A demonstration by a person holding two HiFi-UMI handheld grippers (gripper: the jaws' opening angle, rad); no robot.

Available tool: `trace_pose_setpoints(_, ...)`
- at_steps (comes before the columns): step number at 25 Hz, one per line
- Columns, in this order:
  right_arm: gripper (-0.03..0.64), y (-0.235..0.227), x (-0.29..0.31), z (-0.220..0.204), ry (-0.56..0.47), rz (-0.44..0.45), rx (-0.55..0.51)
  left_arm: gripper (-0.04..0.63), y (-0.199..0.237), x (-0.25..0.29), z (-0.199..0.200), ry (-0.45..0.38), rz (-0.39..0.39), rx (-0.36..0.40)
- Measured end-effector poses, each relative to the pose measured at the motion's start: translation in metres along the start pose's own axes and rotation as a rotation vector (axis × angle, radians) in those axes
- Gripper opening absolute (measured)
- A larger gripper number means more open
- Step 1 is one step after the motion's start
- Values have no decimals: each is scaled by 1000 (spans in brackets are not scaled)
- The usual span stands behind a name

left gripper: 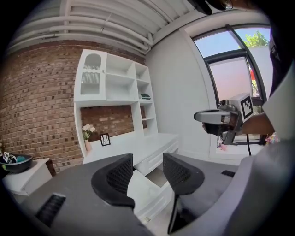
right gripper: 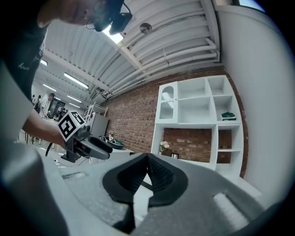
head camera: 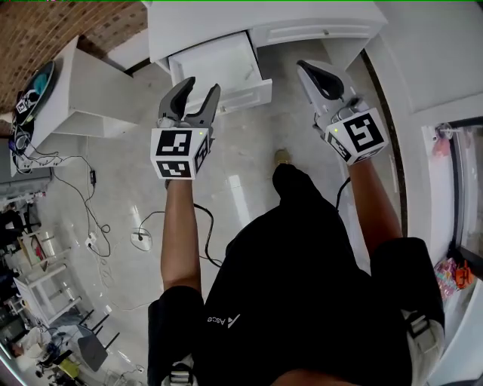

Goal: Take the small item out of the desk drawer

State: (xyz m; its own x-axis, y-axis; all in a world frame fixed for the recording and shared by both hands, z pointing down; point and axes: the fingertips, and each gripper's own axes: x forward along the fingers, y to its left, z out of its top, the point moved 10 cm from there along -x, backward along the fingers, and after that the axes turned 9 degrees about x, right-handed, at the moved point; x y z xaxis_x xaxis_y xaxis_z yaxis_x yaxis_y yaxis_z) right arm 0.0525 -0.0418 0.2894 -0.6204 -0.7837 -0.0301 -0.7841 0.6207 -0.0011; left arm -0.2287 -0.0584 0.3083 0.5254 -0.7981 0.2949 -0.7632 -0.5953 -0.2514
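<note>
1. The white bench [head camera: 302, 22] stands ahead, and its drawer [head camera: 219, 60] is open toward the person.
2. The left gripper [head camera: 200, 86] hangs at the drawer's front edge with its fingers spread and nothing between them. It is the nearer one.
3. The right gripper [head camera: 304, 68] sits off to the drawer's right, fingers pressed together, empty.
4. The small item is too small to make out. It is presumably in the drawer, ahead of and below the left fingers.

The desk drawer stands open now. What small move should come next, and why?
Probably lower the left gripper forward into the open drawer. Its fingers stand apart with nothing between them, aimed at the drawer, while the right gripper is shut. The small item itself I cannot make out from here.
</note>
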Motion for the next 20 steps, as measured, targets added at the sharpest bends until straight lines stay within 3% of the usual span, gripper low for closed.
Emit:
trace_pose_setpoints(10, 0, -135, 97, -38, 88, 34, 23, 198, 46, 184, -31, 234, -120, -13)
trace_pose_setpoints(20, 0, -204, 149, -70, 148, 17, 60, 198, 62, 304, -100, 498, -265, 32)
